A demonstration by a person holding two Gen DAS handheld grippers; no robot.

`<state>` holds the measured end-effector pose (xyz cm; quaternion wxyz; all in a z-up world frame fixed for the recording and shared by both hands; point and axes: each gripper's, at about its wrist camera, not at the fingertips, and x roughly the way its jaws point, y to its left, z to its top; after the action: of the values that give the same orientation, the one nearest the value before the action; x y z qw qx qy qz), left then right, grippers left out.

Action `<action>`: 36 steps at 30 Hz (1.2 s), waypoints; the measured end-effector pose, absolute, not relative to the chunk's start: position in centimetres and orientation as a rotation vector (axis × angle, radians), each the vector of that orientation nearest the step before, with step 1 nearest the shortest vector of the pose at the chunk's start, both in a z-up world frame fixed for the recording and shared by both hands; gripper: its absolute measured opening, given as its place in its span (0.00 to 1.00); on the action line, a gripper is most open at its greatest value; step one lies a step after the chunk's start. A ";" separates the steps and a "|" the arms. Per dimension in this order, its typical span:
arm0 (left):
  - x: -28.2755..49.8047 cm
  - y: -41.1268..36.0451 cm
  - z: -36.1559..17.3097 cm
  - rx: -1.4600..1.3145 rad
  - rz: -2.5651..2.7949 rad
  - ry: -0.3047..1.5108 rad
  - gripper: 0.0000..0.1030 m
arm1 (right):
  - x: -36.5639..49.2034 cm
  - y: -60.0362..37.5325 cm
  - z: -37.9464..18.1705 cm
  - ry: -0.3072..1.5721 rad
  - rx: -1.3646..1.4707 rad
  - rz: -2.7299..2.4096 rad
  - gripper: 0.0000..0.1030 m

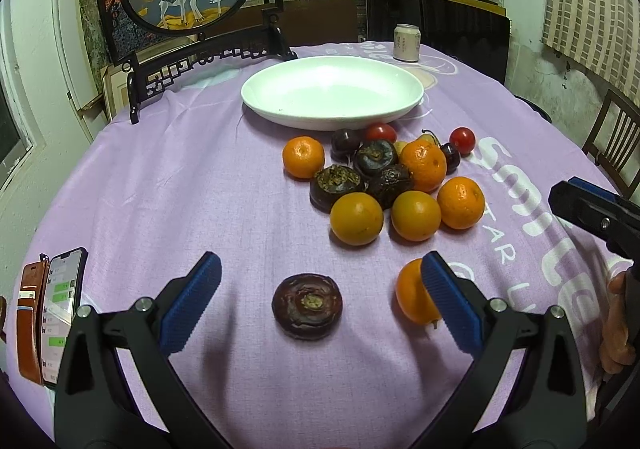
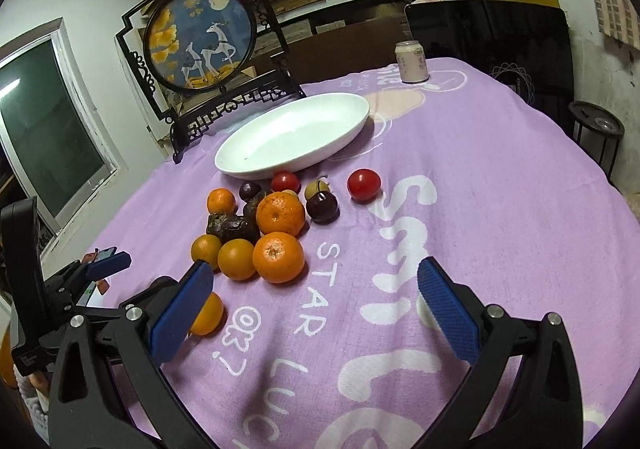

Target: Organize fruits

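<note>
Purple printed cloth [image 1: 208, 185] is spread over the table, and a white oval dish [image 1: 332, 97] is set on it toward the far side, with nothing seen inside. Just near of the dish, a pile of fruit [image 1: 384, 181] is gathered: orange mandarins, dark brown water chestnuts, red cherry tomatoes and dark cherries, most of them touching one another. A single dark brown water chestnut [image 1: 307, 305] is seen lying apart from the pile, on the near side, between the blue-padded fingers of the left gripper [image 1: 320, 303], whose jaws are spread wide and are not touching it. A lone orange mandarin [image 1: 414, 297] is partly hidden behind that gripper's right finger. The right gripper [image 2: 316, 311] is held above bare cloth to the right of the pile, its jaws likewise spread wide with nothing between them. A pale drink can [image 2: 411, 61] is stood at the far edge, and a phone in a brown case [image 1: 52, 313] is laid at the near left.
</note>
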<state>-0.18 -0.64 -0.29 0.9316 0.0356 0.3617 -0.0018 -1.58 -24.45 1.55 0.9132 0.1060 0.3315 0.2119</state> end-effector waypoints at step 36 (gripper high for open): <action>-0.2 -0.6 -0.3 0.073 -0.004 0.744 0.98 | -1.7 -24.6 1.5 0.684 0.214 0.422 0.99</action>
<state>-0.18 -0.61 -0.33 0.9309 0.0355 0.3636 -0.0021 -1.68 -24.55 1.51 0.9147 0.1040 0.3323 0.2052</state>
